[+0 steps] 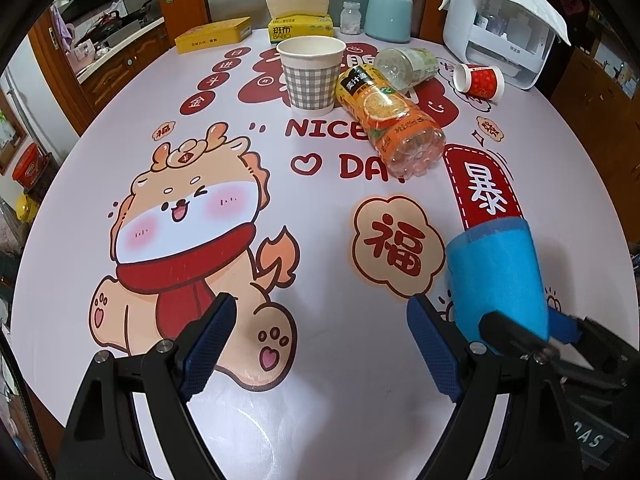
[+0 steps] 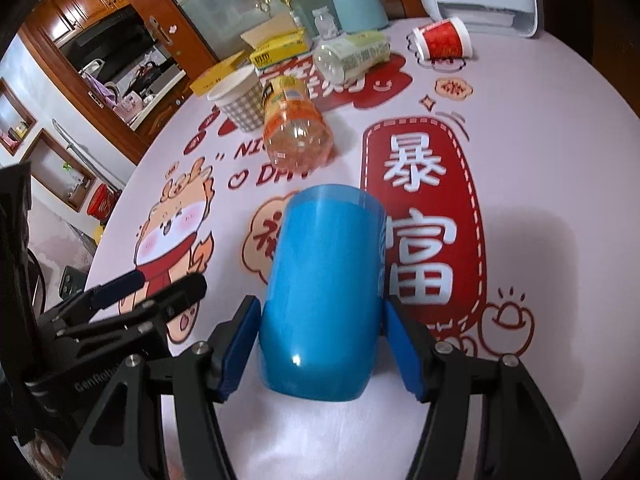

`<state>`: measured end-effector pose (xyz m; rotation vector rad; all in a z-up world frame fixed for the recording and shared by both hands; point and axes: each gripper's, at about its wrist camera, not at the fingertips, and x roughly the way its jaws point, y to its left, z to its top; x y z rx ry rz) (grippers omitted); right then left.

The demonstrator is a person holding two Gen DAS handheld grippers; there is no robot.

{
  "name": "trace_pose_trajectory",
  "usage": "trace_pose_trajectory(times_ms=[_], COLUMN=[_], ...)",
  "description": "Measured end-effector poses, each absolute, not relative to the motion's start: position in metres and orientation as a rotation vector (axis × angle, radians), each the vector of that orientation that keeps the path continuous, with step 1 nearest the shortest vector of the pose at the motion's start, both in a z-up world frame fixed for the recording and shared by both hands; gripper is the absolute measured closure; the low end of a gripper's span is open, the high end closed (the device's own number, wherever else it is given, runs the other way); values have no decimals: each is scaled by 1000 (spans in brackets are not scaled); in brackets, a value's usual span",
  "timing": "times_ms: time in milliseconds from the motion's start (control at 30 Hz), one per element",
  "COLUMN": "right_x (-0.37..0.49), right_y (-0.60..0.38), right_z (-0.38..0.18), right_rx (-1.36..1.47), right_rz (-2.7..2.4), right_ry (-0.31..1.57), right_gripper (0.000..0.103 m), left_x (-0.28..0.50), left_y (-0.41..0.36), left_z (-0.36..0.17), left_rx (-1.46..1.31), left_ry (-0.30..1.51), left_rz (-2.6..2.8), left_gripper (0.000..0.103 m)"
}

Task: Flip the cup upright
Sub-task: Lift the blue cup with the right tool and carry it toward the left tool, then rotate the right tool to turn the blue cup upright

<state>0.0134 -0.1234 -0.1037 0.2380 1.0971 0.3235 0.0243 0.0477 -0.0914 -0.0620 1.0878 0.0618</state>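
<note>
A blue cup (image 2: 324,296) sits between the blue pads of my right gripper (image 2: 320,344), which is shut on its sides. The cup is tilted, its far end pointing away over the table. It also shows in the left wrist view (image 1: 498,276) at the right, held by the right gripper (image 1: 520,336). My left gripper (image 1: 320,340) is open and empty above the dragon print; it shows at the left of the right wrist view (image 2: 160,280).
An orange juice bottle (image 1: 392,120) and a clear bottle (image 1: 404,66) lie on the printed round table (image 1: 280,208). A checked paper cup (image 1: 311,76) stands upright. A red paper cup (image 1: 478,81) lies on its side. A tissue box (image 1: 300,26), yellow tin (image 1: 214,34), jars and a white appliance (image 1: 504,32) stand at the back.
</note>
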Motion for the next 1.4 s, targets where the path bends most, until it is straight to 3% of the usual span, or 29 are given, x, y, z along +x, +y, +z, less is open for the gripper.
trace_pose_trajectory(times_ms=[667,867,1400], right_x=[6,3,-9], right_y=[-114,-116,-140], right_z=[-103,-94,-92], right_rx=[187,147,139], right_rz=[368,369,366], right_ry=[1117,1066,1050], right_gripper=[40,28,27], left_x=[26,25,25], left_y=[56,54,31], left_z=[-94,-91,-77], left_rx=[-151,-159,-156], left_ry=[1134,1135,1152], left_rz=[16,-5,-106], left_gripper=[17,17,17])
